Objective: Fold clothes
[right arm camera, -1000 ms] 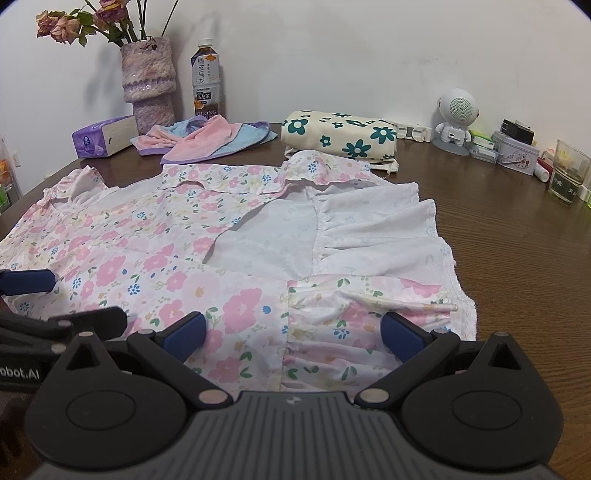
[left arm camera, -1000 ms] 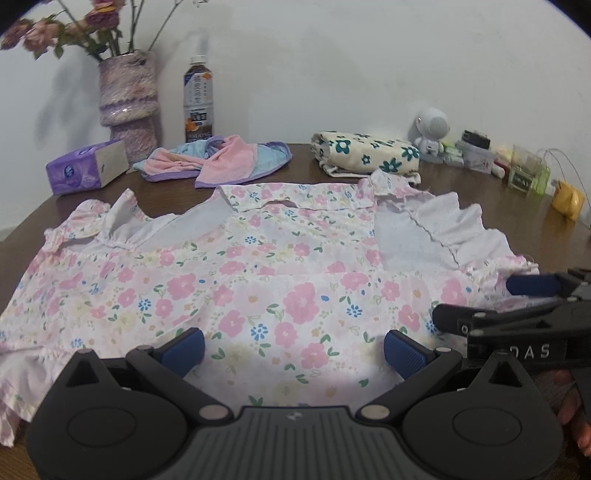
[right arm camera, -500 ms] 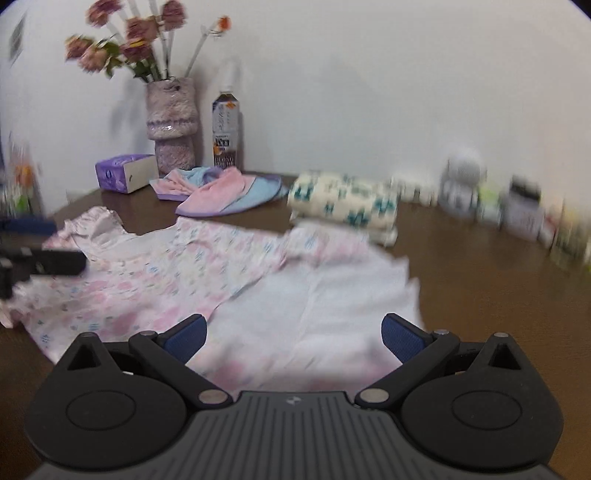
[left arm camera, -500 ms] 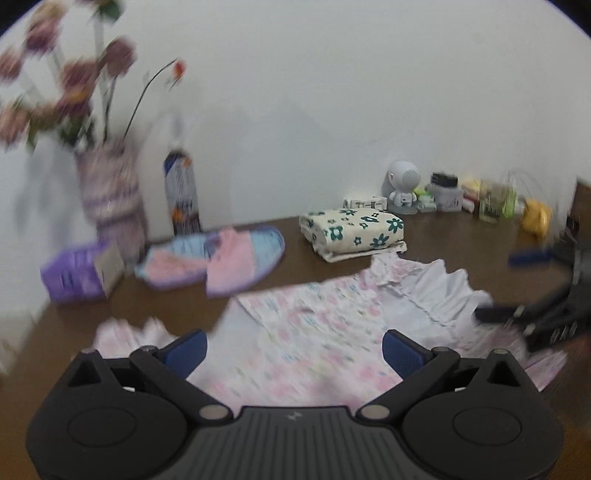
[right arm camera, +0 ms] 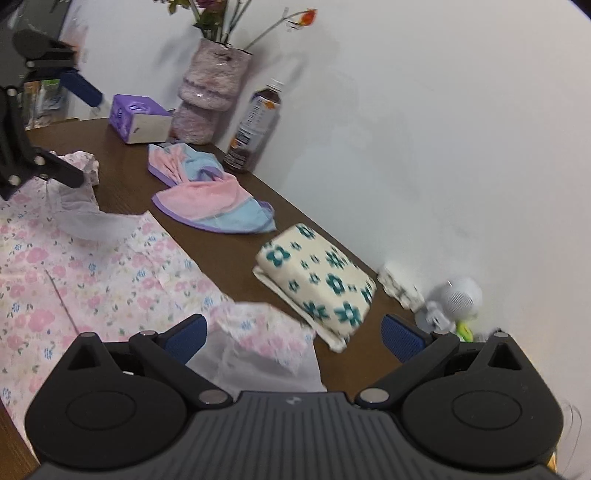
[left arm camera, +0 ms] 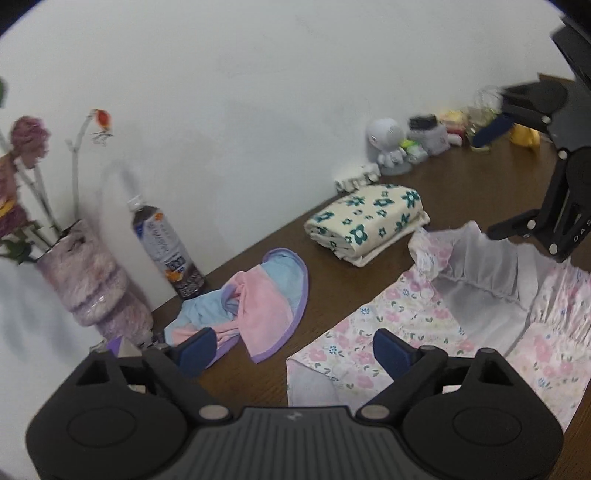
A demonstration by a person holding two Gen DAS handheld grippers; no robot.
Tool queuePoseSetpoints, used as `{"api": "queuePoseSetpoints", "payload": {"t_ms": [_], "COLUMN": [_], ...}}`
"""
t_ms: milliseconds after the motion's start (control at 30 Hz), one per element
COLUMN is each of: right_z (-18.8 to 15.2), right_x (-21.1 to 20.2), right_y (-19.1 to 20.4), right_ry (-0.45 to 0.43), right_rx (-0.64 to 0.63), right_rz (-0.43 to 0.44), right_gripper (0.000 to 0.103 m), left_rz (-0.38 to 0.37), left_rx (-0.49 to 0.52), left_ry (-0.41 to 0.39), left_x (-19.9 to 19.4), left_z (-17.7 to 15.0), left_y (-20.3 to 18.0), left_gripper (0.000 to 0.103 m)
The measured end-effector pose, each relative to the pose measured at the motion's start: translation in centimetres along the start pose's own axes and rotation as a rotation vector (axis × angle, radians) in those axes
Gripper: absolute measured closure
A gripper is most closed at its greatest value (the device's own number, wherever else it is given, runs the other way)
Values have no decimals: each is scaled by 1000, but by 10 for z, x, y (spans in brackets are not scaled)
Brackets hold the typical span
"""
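Grippers both hang tilted above the brown table (left arm camera: 461,184), each rolled to one side. Left gripper (left arm camera: 291,349) has its jaws wide and closing, nothing between the blue pads. Right gripper (right arm camera: 291,338) is spread too, gripping nothing (cloth lies below it). Floral garment (right arm camera: 92,280) lies partly folded on the table, white lining showing. A fuzzy vase (right arm camera: 214,92) by the wall holds flowers (right arm camera: 221,7); a bottle (right arm camera: 255,129) of dark drink stands beside it.

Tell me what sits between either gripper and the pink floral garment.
Nothing visible does. The pink floral garment lies directly below the left gripper, whose fingers are closing on nothing, and the right gripper. The folded cream cloth and pink-blue towel sit beside it.
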State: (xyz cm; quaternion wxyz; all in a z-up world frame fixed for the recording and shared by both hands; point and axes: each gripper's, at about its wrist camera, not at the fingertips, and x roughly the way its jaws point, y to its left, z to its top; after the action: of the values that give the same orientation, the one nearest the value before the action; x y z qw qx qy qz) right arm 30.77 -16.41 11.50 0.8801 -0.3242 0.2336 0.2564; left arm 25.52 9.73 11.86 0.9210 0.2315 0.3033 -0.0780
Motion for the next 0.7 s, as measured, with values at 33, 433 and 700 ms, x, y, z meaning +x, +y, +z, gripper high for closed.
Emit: {"api": "queuePoseSetpoints", "payload": {"t_ms": [33,433,700], "right_z": [4,33,29], "right_x": [4,100,152], "right_y": [2,-11,-35], "right_ry": [-1,173,244], "right_rx": [-23,-213,-222], "right_rz": [19,283,509], "right_gripper": [1,31,36], "left_rz": [-11,-266,-420], "left_rx": [27,274,229], "left_ry": [9,174,255], "left_x": [6,110,161], "left_z": [3,8,12], "left_y": [1,-2,23], "left_gripper": [20,52,69]}}
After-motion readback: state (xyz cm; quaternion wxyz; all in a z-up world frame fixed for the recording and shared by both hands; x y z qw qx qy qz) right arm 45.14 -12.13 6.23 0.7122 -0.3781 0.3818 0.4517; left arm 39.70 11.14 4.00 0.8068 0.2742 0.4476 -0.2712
